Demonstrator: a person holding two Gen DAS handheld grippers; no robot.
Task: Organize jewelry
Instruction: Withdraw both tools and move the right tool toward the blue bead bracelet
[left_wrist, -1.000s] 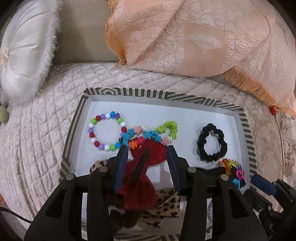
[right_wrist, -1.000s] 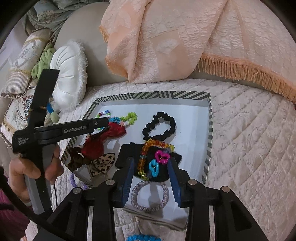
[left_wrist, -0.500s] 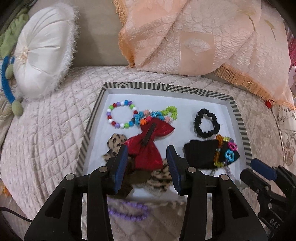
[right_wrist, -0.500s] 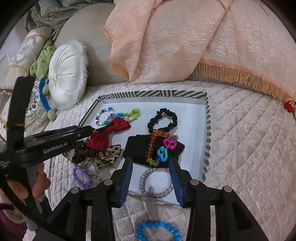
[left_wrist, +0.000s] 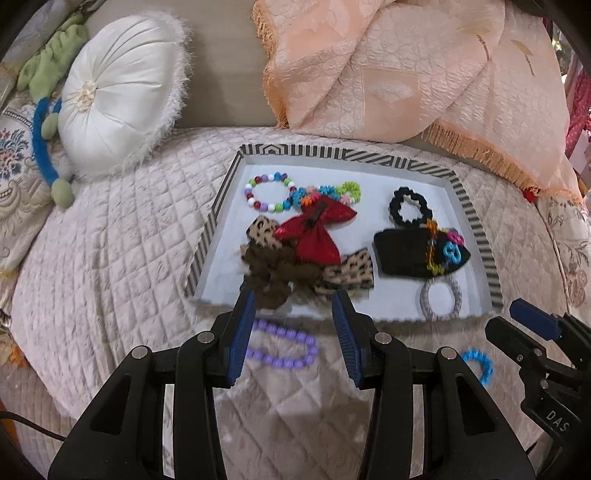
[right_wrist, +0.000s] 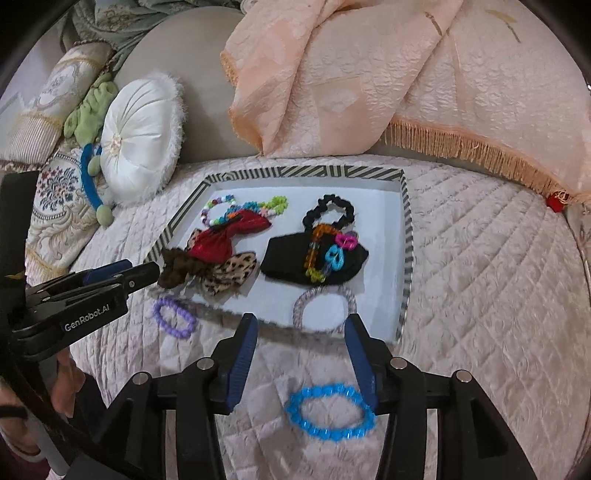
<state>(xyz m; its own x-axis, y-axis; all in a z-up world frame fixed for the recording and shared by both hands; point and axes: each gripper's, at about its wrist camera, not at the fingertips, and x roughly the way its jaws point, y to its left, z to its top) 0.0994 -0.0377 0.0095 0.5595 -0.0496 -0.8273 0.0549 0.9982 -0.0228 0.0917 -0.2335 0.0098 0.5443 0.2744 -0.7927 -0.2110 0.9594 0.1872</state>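
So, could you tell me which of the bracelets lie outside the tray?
Two: the purple bracelet by the tray's near left corner, and the blue bracelet under the right gripper. The rest lie inside.

Both tools are matte black plastic with ribbed blue pads on the fingers (left_wrist: 242, 334) and round silver screws. The left gripper (right_wrist: 122, 275) carries white "GenRobot.AI" lettering (lower left of the frame), above bare skin of the hand (right_wrist: 68, 384).

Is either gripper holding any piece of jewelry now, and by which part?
Nothing is held. The left gripper and the right gripper are both open and empty, above the purple bracelet and blue bracelet.
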